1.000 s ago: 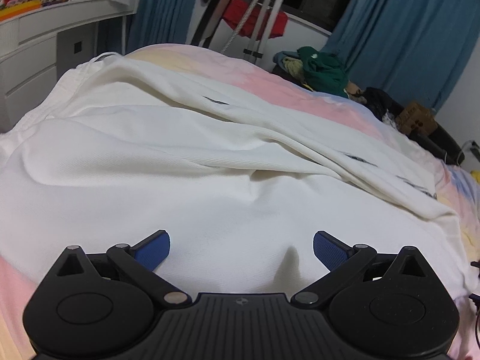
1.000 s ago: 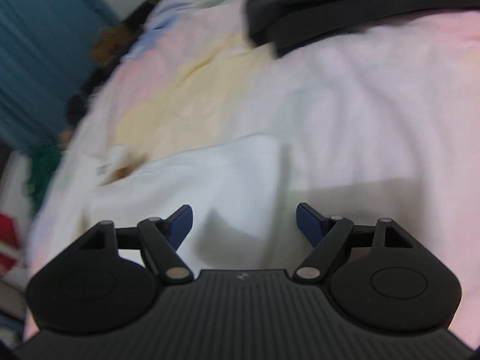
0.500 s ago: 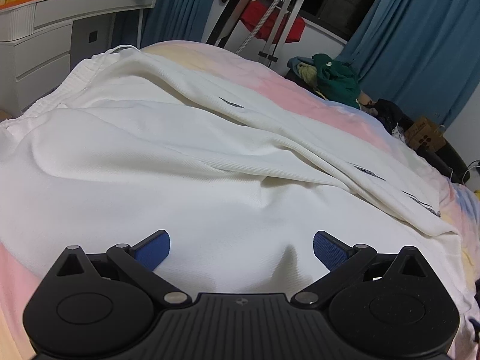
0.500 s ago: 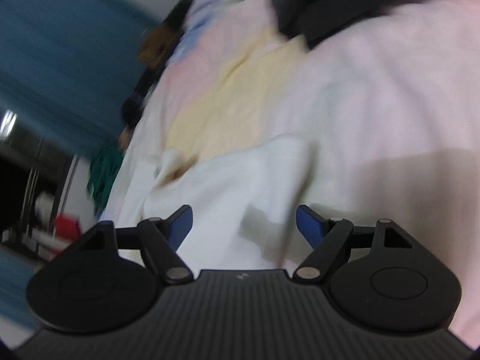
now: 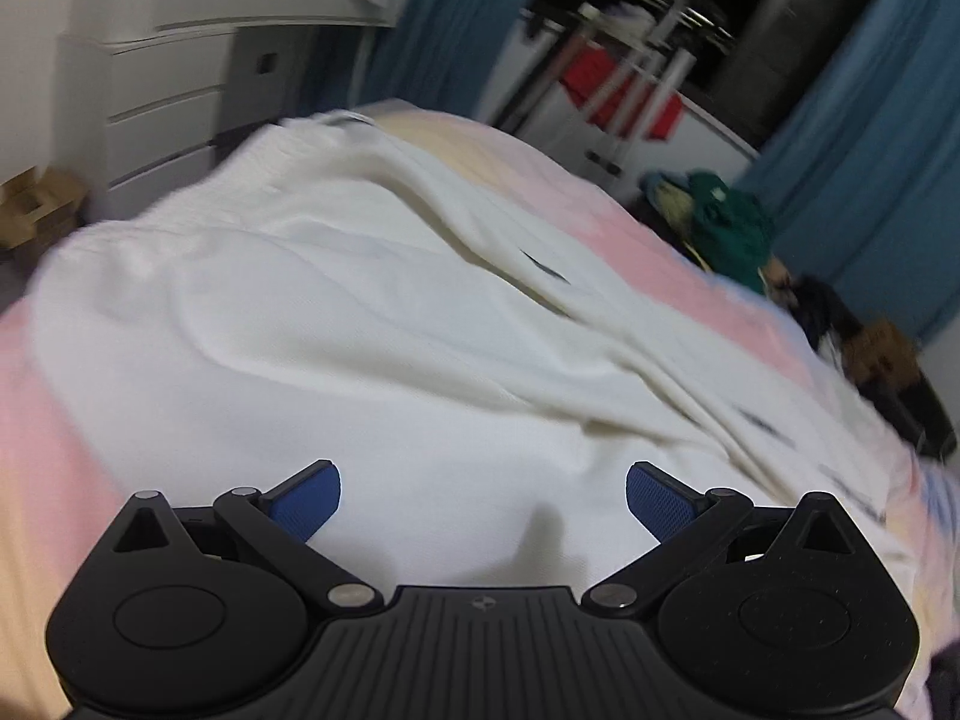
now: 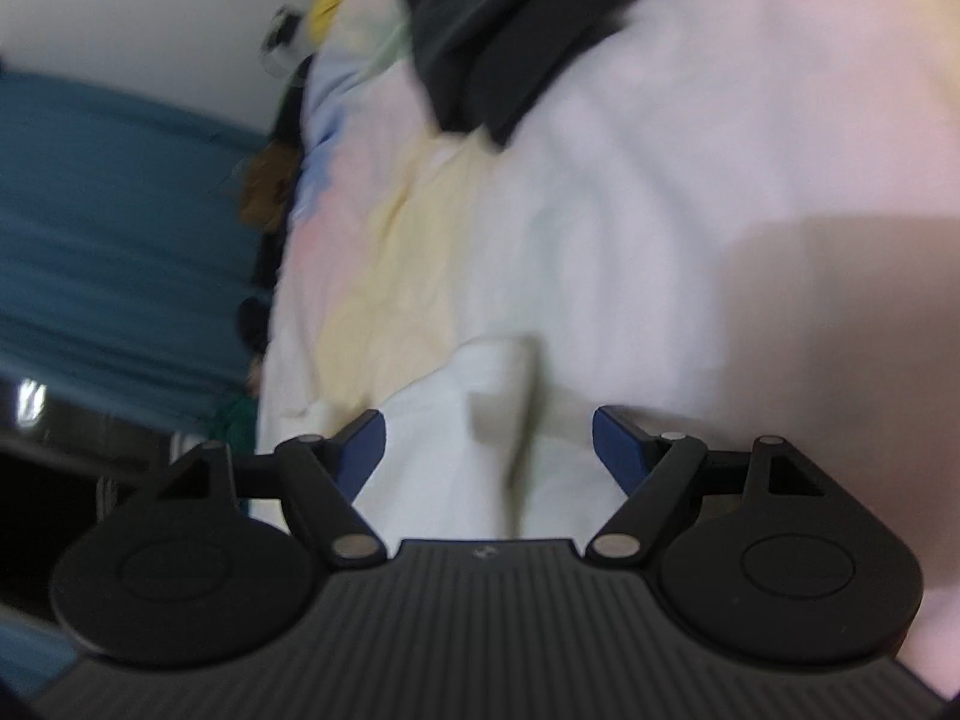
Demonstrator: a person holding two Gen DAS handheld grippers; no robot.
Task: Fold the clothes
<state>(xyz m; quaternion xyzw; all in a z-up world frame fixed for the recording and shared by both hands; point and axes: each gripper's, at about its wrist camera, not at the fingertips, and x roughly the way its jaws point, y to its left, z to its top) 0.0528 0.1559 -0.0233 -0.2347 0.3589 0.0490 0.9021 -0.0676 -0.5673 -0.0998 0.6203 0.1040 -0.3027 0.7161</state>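
A large white garment (image 5: 372,324) lies spread in long folds over the pastel bed cover (image 5: 48,408). My left gripper (image 5: 483,501) hovers over its near part, jaws wide apart and blue pads empty. In the right wrist view a corner of the same white garment (image 6: 474,420) lies between and just beyond the jaws of my right gripper (image 6: 489,447), which is open; the pads do not press on the cloth. A dark garment (image 6: 498,24) lies farther up the bed.
A white chest of drawers (image 5: 162,96) stands at the left of the bed. Beyond the bed are a metal drying rack with red cloth (image 5: 624,90), a pile of green clothes (image 5: 726,228) and blue curtains (image 5: 870,138). A cardboard box (image 5: 882,354) sits on the floor at the right.
Both views have rolled. The left gripper has drawn back and up a little over the white garment. The right gripper has moved in so the garment's corner lies between its jaws.
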